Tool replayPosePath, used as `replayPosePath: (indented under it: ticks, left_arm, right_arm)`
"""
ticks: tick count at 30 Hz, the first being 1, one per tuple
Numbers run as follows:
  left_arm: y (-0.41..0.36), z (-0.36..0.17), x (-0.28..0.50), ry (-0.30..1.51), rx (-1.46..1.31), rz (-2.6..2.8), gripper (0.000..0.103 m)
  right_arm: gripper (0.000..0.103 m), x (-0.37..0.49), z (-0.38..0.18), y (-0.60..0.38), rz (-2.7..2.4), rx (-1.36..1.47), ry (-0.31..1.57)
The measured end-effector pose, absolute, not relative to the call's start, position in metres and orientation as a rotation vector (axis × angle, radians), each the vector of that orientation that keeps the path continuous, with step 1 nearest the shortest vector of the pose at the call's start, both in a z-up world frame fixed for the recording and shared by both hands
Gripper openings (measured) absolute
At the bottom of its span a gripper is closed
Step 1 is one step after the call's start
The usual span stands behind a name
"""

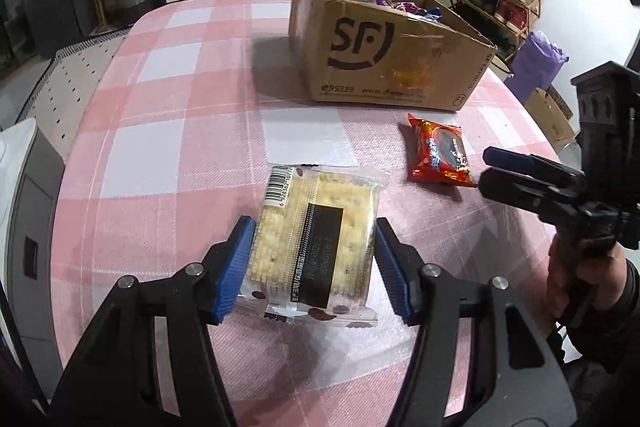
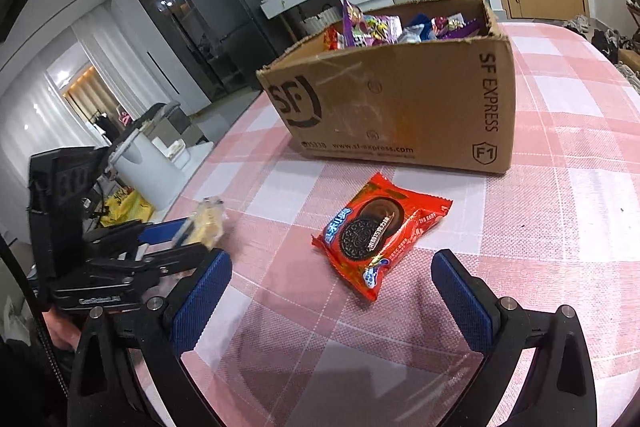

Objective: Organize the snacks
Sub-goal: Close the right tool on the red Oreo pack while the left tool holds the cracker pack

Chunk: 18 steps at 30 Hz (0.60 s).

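We grip the cracker pack (image 1: 314,239) in our left hand-held gripper (image 1: 315,267) above the desk (image 1: 160,155); our right hand-held gripper (image 2: 332,291) gapes before the red cookie packet (image 2: 380,233). Next, we judge: carry crackers to the cardboard box (image 1: 384,63).

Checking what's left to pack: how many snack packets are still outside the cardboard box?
2. The cracker packet is held in the left gripper; the red cookie packet lies on the tablecloth, before the open right gripper.

Black tongs (image 1: 314,267), ribbed blue pads (image 2: 200,301), silver pivot screws, dark sleeve.
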<state>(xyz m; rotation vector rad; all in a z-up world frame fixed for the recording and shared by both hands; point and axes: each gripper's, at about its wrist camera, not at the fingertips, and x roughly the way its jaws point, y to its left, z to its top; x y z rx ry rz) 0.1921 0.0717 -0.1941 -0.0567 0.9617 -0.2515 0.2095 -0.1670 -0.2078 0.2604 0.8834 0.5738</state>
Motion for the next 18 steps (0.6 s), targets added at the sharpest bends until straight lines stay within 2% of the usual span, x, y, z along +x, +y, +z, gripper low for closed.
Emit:
replayPosePath:
  ticks: [18]
  left_arm:
    - [0.098, -0.207, 0.181, 0.984, -0.123, -0.246, 0.057]
  right_arm:
    - [0.101, 0.250, -0.227, -0.130, 0.502, 0.159, 0.952]
